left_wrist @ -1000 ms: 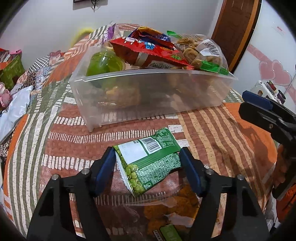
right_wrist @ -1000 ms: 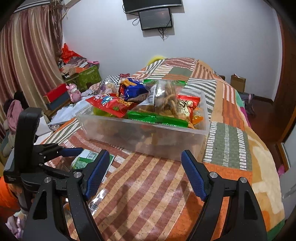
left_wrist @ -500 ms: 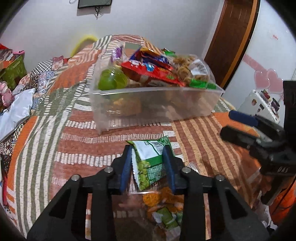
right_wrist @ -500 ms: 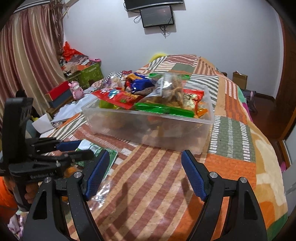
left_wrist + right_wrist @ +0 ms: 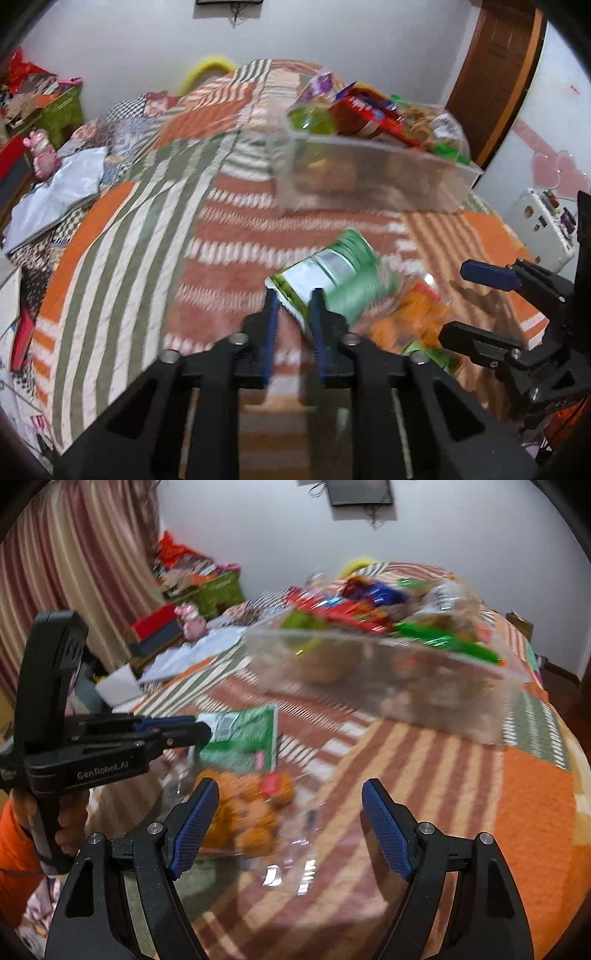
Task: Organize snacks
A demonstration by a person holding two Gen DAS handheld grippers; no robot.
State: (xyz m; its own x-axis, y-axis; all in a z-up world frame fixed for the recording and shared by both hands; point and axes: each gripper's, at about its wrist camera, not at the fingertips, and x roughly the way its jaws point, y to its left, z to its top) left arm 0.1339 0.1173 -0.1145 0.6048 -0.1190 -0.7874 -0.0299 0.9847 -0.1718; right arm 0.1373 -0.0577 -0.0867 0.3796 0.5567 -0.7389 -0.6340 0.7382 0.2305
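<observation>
Over the striped bedspread (image 5: 122, 236), left gripper (image 5: 293, 301) level, jaws clamping green snack packet (image 5: 332, 277), right gripper (image 5: 290, 819) jaws spread wide.

Bare striped bedspread (image 5: 424, 775) ahead of right gripper (image 5: 288, 823) — open path up to clear bin (image 5: 461, 709); bin heaped with snacks. Clear cookie bag (image 5: 243, 812) lies near its left finger.

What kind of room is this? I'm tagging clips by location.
Most likely a bedroom: the snack bin sits on a bed with a patchwork bedspread, with curtains and a wall-mounted TV.
</observation>
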